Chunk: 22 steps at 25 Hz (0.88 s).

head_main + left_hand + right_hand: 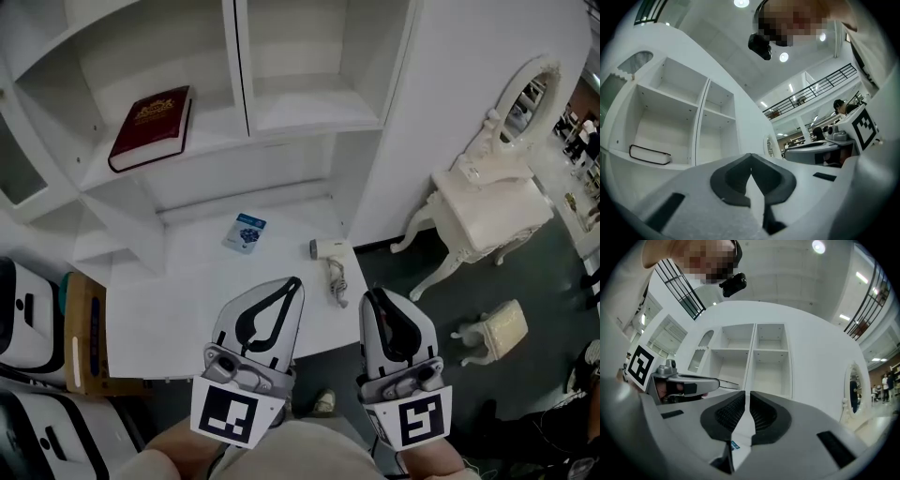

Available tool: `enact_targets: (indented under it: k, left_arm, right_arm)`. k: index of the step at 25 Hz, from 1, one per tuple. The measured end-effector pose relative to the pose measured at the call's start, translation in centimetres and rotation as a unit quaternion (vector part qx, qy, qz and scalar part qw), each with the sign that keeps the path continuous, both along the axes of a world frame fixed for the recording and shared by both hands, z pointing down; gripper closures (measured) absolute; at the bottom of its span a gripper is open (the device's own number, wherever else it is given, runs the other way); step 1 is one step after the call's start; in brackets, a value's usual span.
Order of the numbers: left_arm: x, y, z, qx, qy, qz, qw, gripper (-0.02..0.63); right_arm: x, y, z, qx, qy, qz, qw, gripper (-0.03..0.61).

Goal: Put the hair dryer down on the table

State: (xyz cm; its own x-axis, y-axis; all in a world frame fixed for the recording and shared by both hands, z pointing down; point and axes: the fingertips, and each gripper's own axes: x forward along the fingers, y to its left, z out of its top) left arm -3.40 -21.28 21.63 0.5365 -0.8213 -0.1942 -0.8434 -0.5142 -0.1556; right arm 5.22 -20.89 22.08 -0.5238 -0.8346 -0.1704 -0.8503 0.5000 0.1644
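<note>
- Two grippers sit nearest, side by side. The left gripper [295,281] is clenched, tips meeting, with nothing between them.
- The right gripper [372,292] is closed too, with only a thin slit between its ribbed pads, and it carries nothing.
- Just ahead, between the two tips and apart from both, the hair dryer [330,267] lies flat on the table [187,309]. Its head points away and its handle points back toward the grippers. Lying on its side like that, it should stay put.
- My read: the put-down looks done, which would explain the empty, closed jaws.
- Further ahead of the left gripper, a blue packet [245,232] lies on the same top.
- Beyond that, far out to the left gripper's left, a red book [150,127] lies flat on a shelf [309,108].
- Off to the right gripper's right, a dresser [492,211] and a stool [497,328] stand on the floor, well apart from the table.
</note>
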Motion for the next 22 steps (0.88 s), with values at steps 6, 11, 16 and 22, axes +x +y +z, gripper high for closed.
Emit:
enact_targets:
  k: [6, 11, 16, 22]
  left_arm:
    - [-0.2, 1.8, 2.1, -0.022, 0.013, -0.012, 0.9996, 0.6]
    - [-0.6, 1.7, 2.7, -0.029, 0.0, -0.023, 0.9993, 0.6]
    - [-1.3, 1.4, 1.9, -0.018, 0.003, -0.034, 0.9993, 0.6]
    - [-1.2, 1.7, 2.0, -0.02, 0.005, -0.033, 0.9992, 0.6]
  right_arm:
    - [-0.9, 1.7, 0.3, -0.002, -0.038, -0.017, 0.999, 0.54]
    - [-1.9, 2.0, 0.6, -0.001, -0.013, -0.023, 1.0, 0.542]
    - [-2.3, 1.9, 1.5, -0.027, -0.001, -0.039, 0.999, 0.56]
    - [-2.3, 2.0, 2.6, -0.047, 0.021, -0.047, 0.998, 0.56]
